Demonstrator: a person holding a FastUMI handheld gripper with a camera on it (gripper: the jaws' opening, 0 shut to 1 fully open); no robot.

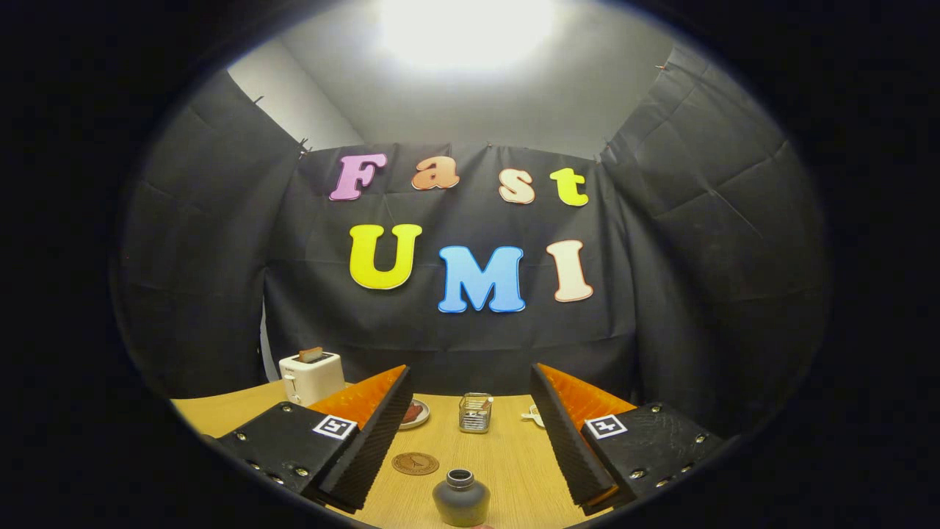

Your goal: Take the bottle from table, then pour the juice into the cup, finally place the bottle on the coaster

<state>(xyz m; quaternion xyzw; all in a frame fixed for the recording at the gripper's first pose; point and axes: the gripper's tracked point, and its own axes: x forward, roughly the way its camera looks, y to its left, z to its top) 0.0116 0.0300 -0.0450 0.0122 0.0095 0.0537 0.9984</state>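
Care should be taken that the widely opened hand-held gripper [470,433] is lowered evenly around the small dark round bottle [460,499], standing between its fingers on the wooden desk [507,463].

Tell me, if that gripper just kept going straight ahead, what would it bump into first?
Most likely the dark bottle, which stands on the table between the open fingers of the gripper, nearest to it. Beyond the bottle stands a small glass cup, though depth is hard to judge here.
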